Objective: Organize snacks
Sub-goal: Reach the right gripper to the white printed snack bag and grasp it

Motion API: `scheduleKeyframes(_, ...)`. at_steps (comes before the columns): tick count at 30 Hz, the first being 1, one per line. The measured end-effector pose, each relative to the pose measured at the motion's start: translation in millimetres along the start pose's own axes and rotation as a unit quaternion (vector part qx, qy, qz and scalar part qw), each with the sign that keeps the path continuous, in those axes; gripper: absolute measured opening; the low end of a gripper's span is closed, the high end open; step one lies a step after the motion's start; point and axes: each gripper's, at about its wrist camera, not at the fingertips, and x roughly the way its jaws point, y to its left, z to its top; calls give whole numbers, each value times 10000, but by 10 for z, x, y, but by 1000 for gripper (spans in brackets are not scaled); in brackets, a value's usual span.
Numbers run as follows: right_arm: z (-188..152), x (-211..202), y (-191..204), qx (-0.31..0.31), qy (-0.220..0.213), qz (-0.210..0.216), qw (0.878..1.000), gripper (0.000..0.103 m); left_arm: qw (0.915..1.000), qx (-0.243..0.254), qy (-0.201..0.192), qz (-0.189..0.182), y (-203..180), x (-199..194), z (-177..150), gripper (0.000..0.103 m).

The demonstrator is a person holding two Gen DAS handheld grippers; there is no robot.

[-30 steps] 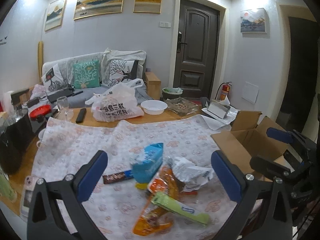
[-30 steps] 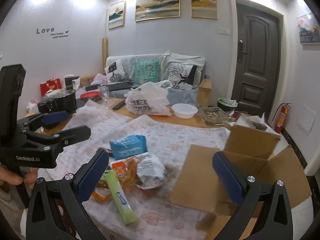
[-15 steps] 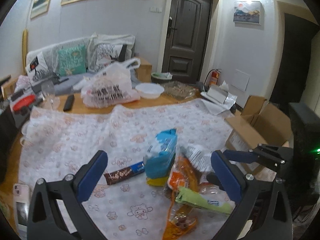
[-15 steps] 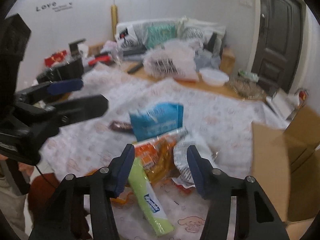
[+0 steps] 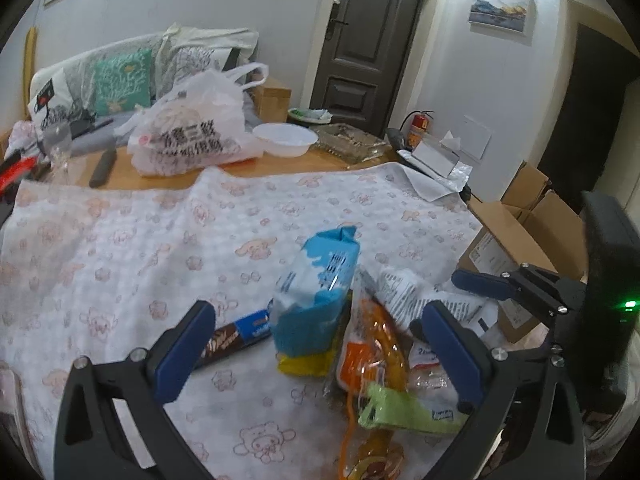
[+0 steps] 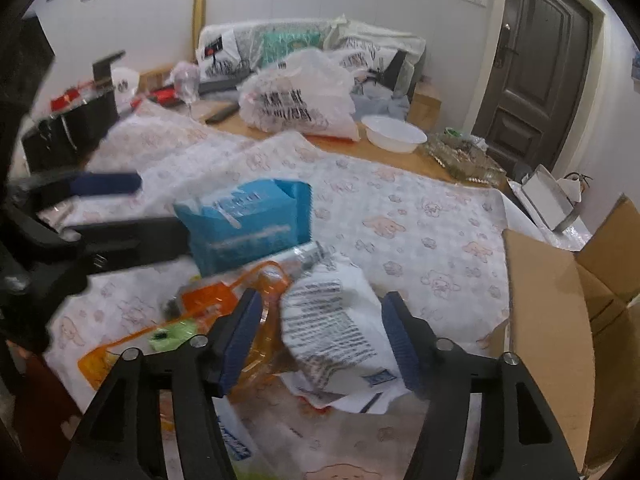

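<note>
Nearest the lens, the right tongs (image 6: 320, 340) have dropped from a high view of the room to just above the snack pile, and after narrowing sharply their jaws are now opening again, straddling the white printed packet (image 6: 332, 328) without pressing it. That looks like a grip being lined up, so the first pick seems close. The left tongs (image 5: 320, 344) have come down too and stand spread wide, nothing pinched, framing the blue packet (image 5: 316, 292). It stands tilted on end, long axis running up and away, its crimped top pointing toward the far wall. Beside it the orange pack (image 5: 376, 344) lies lengthwise toward the camera, with the green stick pack (image 5: 400, 408) crossing its near end. The chocolate bar (image 5: 236, 334) lies flat, pointing left to right. All rest on the cloth-covered surface (image 5: 140, 240). Farther right waits the open cardboard box (image 6: 560, 320), the likely destination.
</note>
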Motion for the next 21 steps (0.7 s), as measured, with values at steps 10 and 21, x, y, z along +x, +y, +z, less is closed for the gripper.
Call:
scheduleKeyframes(10,-124,47,-178,489,268,225,9982,66,9998,215,37,-34,-99,5,-47,102)
scheduleKeyframes(21,-224,267,-264,980,489,542,9925,75,9989,47,215,-422,-88,67,-76,102)
